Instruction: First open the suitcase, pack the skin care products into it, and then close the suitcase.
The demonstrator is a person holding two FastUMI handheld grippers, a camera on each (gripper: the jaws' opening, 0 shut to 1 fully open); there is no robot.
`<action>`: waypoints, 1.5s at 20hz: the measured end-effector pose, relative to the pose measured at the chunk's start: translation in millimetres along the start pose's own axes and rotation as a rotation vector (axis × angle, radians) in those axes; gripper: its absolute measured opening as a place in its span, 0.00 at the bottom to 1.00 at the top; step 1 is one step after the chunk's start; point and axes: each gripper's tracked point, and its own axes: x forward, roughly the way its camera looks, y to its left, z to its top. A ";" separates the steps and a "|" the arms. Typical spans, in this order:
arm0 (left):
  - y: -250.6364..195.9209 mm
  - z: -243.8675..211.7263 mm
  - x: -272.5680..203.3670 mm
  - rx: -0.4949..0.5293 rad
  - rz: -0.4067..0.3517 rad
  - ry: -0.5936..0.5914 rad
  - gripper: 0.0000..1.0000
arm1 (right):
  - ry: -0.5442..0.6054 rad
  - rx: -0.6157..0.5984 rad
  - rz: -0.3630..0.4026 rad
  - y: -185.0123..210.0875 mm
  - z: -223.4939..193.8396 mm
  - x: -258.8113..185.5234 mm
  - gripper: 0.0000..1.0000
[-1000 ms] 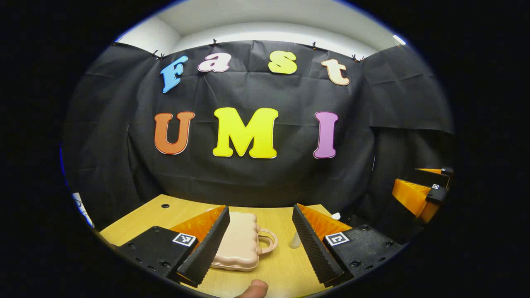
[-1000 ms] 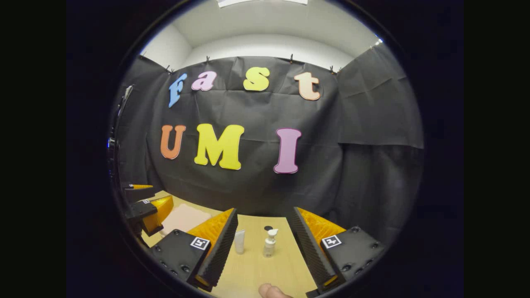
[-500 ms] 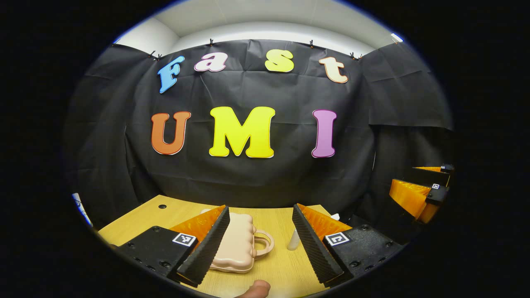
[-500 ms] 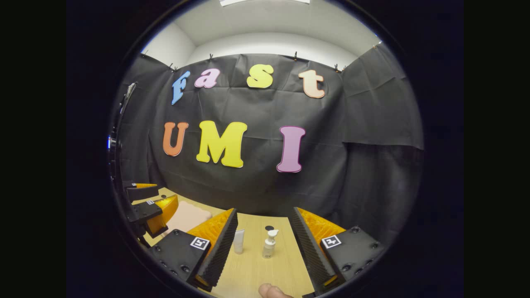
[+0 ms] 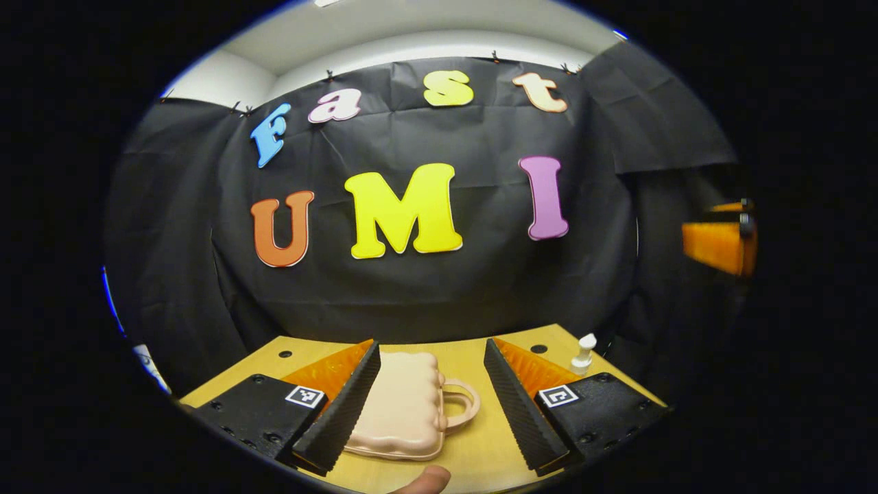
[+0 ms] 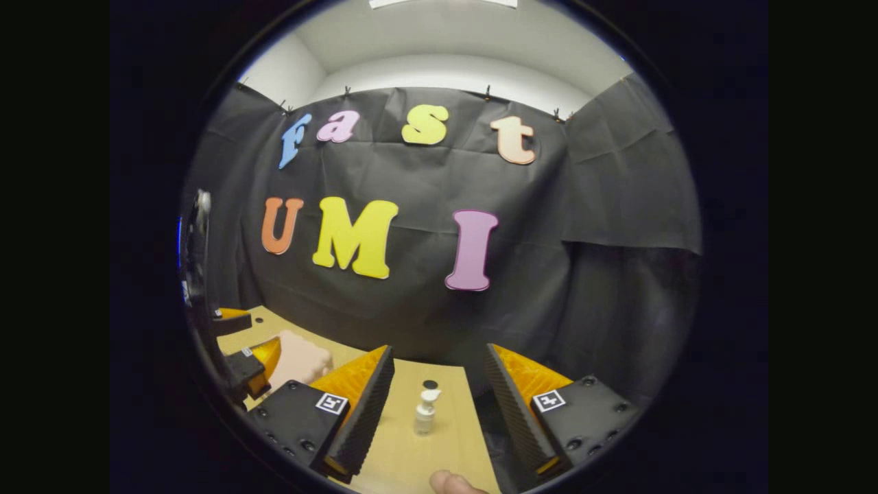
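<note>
Fingers spread wide in the left gripper view: the left gripper (image 5: 432, 405) is held low over the wooden table (image 5: 473, 453), its two jaws well apart and gripping nothing. Each finger is a black ribbed wedge backed with translucent orange plastic, on a black plate carrying a small square marker. Between them lies the suitcase (image 5: 405, 405), a small peach-pink hard shell with rounded ridges, flat on the table and closed, its loop handle (image 5: 461, 405) pointing toward the right-hand finger. A fingertip (image 5: 425, 478) of the person's hand peeks in at the bottom edge. Farther right, beyond the finger, the white top of a pump bottle (image 5: 584, 351) stands on the table. At the far right edge an orange and black part of the right gripper (image 5: 720, 241) is held high, level and well apart from the table; I cannot tell its opening from here.

Over to the right gripper view: the right gripper (image 6: 433, 412) is also low and level, fingers wide apart, nothing between the pads. The pump bottle (image 6: 425, 412), clear with a white pump head, stands upright on the pale wood in the gap, touching neither finger. A dark round hole (image 6: 429, 384) sits in the tabletop just behind it. On the left, the suitcase (image 6: 298, 358) lies beside the left gripper (image 6: 250, 357).
</note>
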 end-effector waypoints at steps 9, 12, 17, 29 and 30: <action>-45.0 -134.2 55.9 0.560 -0.049 0.150 0.98 | 0.005 0.020 -0.040 -68.3 -25.9 22.2 0.79; -52.1 -160.3 68.4 0.737 -0.063 0.191 0.98 | 0.029 0.044 -0.022 -79.5 -45.2 33.1 0.79; -47.9 -175.3 91.7 0.977 -0.016 0.244 0.94 | 0.050 0.094 0.006 -104.6 -71.3 53.6 0.79; -44.4 -190.4 109.0 1.185 -0.050 0.321 0.22 | 0.085 0.046 0.007 -75.4 -86.6 52.0 0.79; -44.0 -187.4 106.1 1.168 -0.050 0.307 0.16 | 0.087 0.041 -0.001 -71.2 -85.3 50.9 0.79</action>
